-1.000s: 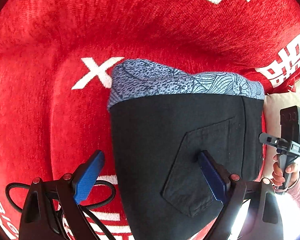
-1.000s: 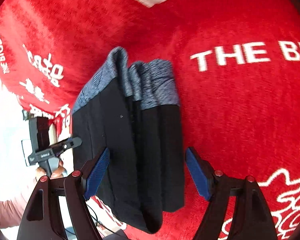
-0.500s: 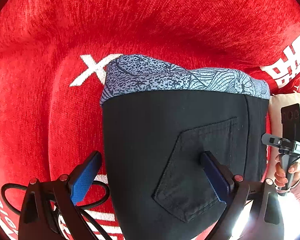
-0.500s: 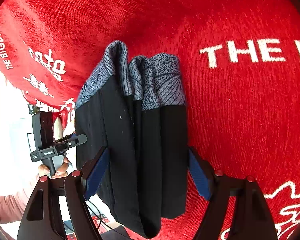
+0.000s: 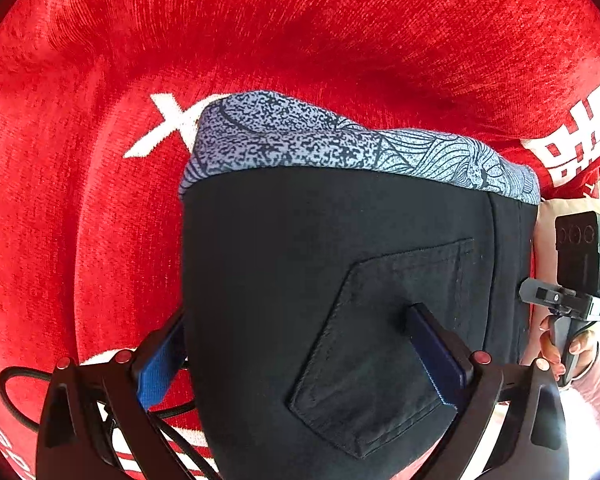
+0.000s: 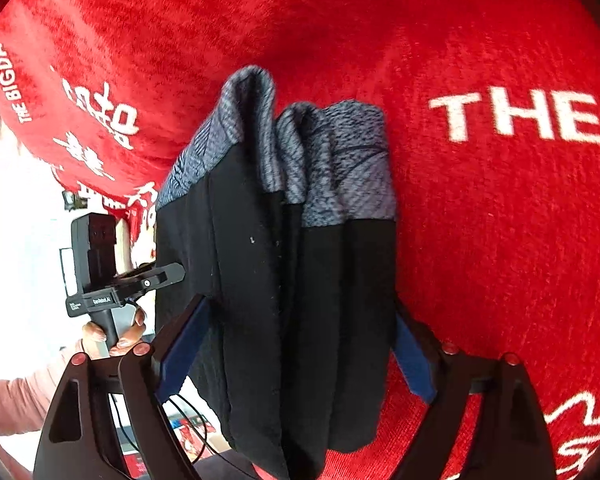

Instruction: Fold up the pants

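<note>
Red plush cloth (image 5: 340,40), printed with white lettering, covers the whole work surface, and the black pants (image 5: 320,280) lie on it folded into a thick bundle. Their patterned grey-blue band (image 5: 340,140) is the bundle's far edge from both cameras. The back pocket (image 5: 380,340) faces up, on the near part of the bundle. The left gripper (image 5: 292,356) stands wide, its jaws having just opened further, one finger off the bundle's side edge and the other over the pocket. The right gripper (image 6: 296,352) also stands wide, just opened further, straddling the bundle's stacked layers (image 6: 300,280) end-on. The bundle's long axis runs away from the right gripper's jaws, which seem placed to close across the stack.
</note>
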Available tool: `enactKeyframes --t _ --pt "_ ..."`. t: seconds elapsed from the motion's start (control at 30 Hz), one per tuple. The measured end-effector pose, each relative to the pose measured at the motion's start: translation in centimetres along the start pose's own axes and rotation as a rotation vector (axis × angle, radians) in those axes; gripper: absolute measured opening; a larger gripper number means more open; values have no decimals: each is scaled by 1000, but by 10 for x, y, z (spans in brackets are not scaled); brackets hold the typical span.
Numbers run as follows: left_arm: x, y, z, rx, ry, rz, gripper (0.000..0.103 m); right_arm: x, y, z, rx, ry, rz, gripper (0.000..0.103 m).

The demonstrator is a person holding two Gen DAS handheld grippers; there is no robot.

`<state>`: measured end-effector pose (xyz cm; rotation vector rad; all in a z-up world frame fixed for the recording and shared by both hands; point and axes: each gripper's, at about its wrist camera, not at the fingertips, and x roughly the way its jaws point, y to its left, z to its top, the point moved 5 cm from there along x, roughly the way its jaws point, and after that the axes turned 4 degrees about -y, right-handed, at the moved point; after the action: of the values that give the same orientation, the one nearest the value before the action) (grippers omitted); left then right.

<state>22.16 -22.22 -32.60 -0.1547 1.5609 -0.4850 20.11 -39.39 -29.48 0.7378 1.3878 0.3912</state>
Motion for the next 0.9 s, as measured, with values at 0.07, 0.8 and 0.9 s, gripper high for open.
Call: enactKeyframes --t 0.07,0.8,0.9 --pt "2 -1 0 -4 -1 -1 102 5 5 1 -15 8 -9 90" --pt "0 -1 -3 -16 -13 0 102 6 -1 3 47 -15 12 90" --pt "0 0 -3 -17 -13 0 102 5 -2 3 48 -16 13 90"
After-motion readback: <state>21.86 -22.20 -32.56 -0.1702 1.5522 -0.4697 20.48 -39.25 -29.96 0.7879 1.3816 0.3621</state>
